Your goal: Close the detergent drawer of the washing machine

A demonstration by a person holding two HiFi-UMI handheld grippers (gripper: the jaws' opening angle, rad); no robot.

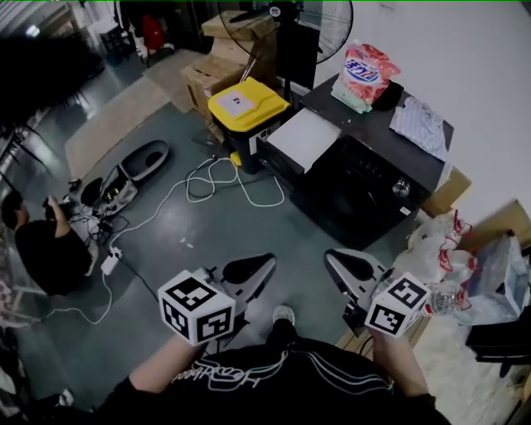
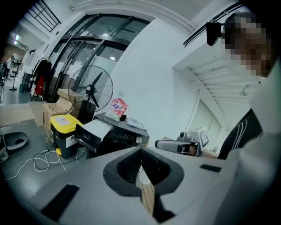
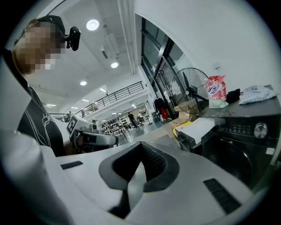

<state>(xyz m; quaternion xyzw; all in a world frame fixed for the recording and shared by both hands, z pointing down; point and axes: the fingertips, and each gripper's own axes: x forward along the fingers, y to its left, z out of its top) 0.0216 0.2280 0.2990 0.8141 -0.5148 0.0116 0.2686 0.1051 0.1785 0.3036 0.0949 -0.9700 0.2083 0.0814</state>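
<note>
Detergent drawer (image 1: 300, 133) juts well out of the upper left corner of a black front-loading washing machine (image 1: 365, 199). Its white top is bare and its dark front panel faces the yellow-lidded bin (image 1: 246, 104) just beside it. The machine stands against a white wall, with a standing fan (image 1: 311, 25) behind the bin. A pink-and-white detergent bag (image 1: 365, 73) and a folded cloth (image 1: 421, 123) lie on the machine's dark top.

The person stands well back across open grey floor, both tools held low in front of the body and aimed toward the machine. The left gripper (image 1: 253, 267) has its jaws brought together at the tips with nothing between them. The right gripper (image 1: 348, 267) is likewise closed and empty.

The drawer looks to be a light, rigid plastic tray running on slides, so it should call for a push rather than a grasp. Closed jaw tips could be set against the middle of the front panel and driven straight in along the runners. The panel appears smooth and glossy, so the tips may skid. A shove at one end could also rack the tray and jam it partway. A steady, centred push seems the safer course.
</note>
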